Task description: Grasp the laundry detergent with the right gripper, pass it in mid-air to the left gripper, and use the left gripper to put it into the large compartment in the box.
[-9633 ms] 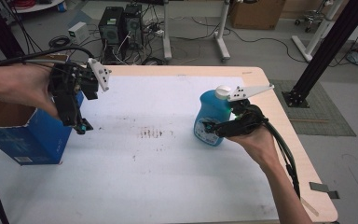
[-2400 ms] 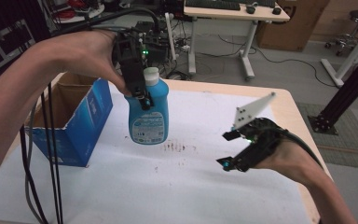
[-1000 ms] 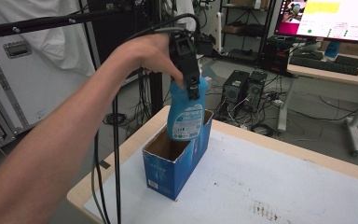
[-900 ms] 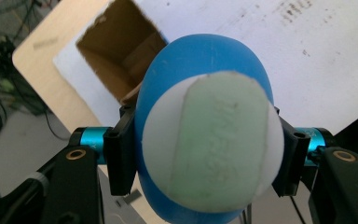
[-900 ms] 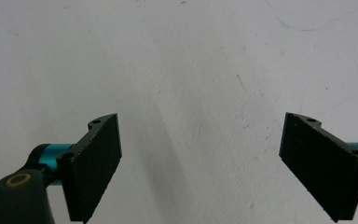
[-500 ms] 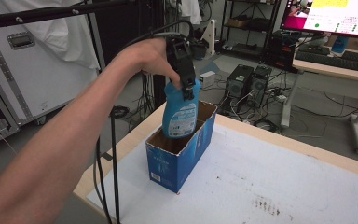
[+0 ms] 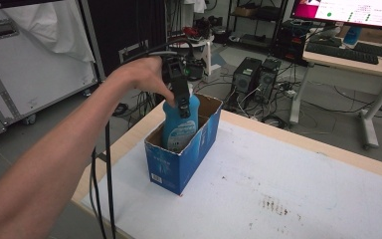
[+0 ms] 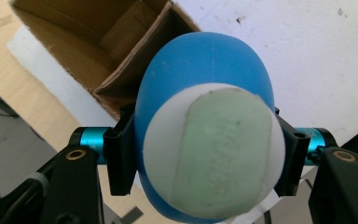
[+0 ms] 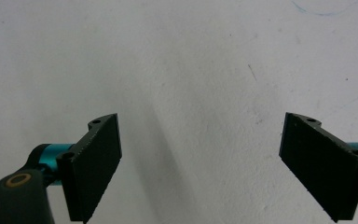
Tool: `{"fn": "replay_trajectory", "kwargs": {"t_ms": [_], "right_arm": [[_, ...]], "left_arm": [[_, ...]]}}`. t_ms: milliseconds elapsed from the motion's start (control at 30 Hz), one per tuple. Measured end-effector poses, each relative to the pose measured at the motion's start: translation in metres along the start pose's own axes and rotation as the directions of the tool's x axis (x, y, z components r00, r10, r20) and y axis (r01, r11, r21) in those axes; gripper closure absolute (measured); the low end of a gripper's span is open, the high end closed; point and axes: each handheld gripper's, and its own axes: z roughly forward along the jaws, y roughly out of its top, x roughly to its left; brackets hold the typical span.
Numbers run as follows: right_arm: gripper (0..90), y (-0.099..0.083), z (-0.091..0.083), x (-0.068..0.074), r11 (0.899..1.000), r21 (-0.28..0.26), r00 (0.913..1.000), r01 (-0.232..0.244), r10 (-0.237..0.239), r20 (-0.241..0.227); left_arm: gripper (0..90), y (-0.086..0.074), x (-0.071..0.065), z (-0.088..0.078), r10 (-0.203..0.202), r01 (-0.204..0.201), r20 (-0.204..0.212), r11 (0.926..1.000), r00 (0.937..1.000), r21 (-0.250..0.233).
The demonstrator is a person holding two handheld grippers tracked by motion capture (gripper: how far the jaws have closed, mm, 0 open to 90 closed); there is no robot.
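Note:
A blue bottle (image 7: 180,124) with a white cap stands partly inside the open blue cardboard box (image 7: 179,164) near the table's left edge. My left gripper (image 7: 181,97) is shut on the bottle's neck from above. In the left gripper view the bottle's cap (image 8: 212,151) sits between the two black jaws, over the box's brown inside (image 8: 88,37). In the right gripper view my right gripper (image 9: 200,168) hangs open over the bare white tabletop (image 9: 191,60), with nothing between its fingers (image 9: 95,165).
The table's white top (image 7: 288,189) stretches right of the box, with a few dark stains. Beyond the table's far edge are computer towers (image 7: 256,79), cables and a desk with a monitor (image 7: 348,10). A white case (image 7: 35,59) stands at left.
The left gripper has come down with the bottle, whose lower part now sits inside the box. Half a second ago it was only entering the opening.

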Motion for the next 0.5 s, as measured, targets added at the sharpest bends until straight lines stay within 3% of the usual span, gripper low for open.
{"fn": "replay_trajectory", "kwargs": {"t_ms": [167,300,500], "right_arm": [[12.0,-0.001,0.001,-0.002,1.000,0.007,1.0000,0.003,-0.003,0.000],[12.0,-0.001,0.002,-0.001,1.000,0.010,1.0000,0.008,-0.008,0.003],[12.0,-0.002,0.003,-0.001,1.000,0.024,0.9999,0.014,-0.014,0.009]], "left_arm": [[37.8,-0.005,0.002,0.014,0.058,-0.058,0.017,0.9983,0.9982,0.000],[37.9,-0.007,0.002,0.026,0.132,-0.132,0.028,0.9912,0.9908,0.002],[37.8,-0.010,0.001,0.042,0.181,-0.181,0.037,0.9833,0.9829,0.018]]}}
